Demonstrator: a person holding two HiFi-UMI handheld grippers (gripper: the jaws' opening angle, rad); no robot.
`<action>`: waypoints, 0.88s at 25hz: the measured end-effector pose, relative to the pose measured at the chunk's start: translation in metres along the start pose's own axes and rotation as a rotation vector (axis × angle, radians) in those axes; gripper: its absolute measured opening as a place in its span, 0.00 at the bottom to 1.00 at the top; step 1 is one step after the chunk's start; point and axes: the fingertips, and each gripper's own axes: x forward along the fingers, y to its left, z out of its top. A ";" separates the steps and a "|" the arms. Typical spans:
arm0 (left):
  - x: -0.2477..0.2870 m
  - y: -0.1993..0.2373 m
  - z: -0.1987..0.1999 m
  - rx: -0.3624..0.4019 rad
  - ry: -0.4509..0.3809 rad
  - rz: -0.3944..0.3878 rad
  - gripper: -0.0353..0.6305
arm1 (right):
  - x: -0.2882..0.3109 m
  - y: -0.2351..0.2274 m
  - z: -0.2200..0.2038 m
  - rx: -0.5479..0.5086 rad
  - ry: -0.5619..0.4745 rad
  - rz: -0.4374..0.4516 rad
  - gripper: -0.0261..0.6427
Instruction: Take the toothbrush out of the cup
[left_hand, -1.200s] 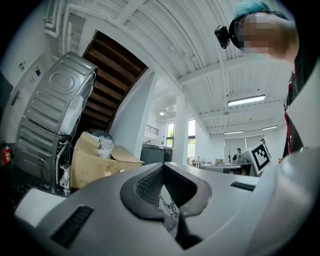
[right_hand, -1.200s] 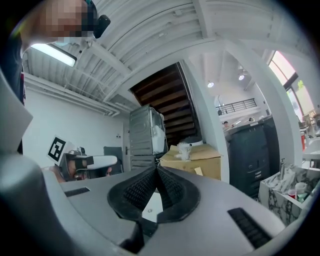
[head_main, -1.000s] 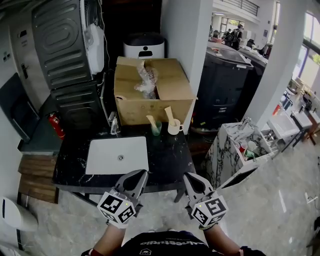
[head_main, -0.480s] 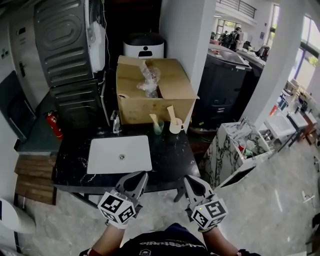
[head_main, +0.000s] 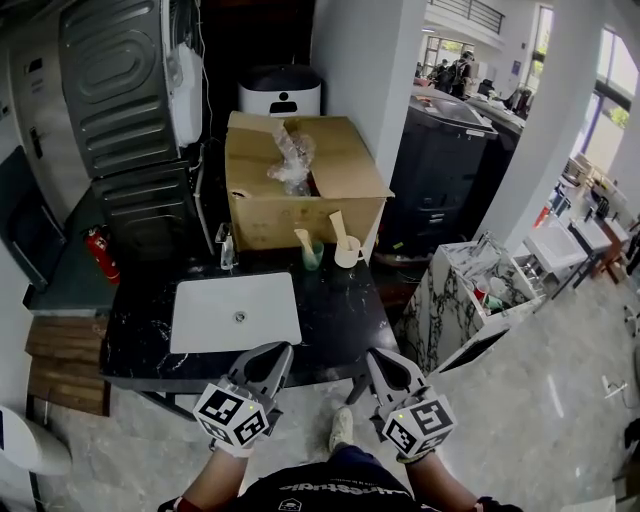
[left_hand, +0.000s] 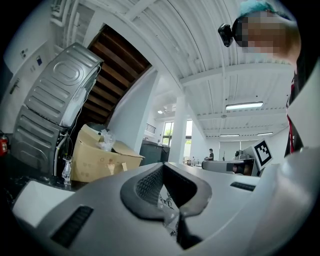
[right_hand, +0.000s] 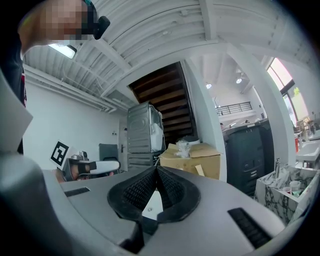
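Hovering just short of the counter's front edge, the left gripper and the right gripper are being carried side by side, each with its jaws pressed together on nothing. Against the frames of a second ago, both are being kept in nearly the same place and equally closed, while a shoe is now being shown below them. A step toward the counter is judged to be under way, and the reach itself is not yet being made. The toothbrush is being held, leaning, in the white cup at the counter's back edge, toward its right corner. A second brush is being held in the green cup just beside it, so the intended one cannot be told. Both cups are being backed closely by a cardboard box, limiting room behind them, and the white sink is being passed on the left. The dark counter top between grippers and cups is judged unobstructed.
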 end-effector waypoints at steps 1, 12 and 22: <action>0.005 0.002 0.000 -0.003 0.001 0.000 0.08 | 0.002 -0.004 0.001 -0.003 -0.003 -0.002 0.09; 0.083 0.036 -0.008 0.005 0.024 -0.004 0.08 | 0.060 -0.077 0.001 0.020 -0.009 0.001 0.09; 0.191 0.086 -0.003 0.001 0.021 0.042 0.08 | 0.142 -0.168 0.013 0.030 0.001 0.060 0.09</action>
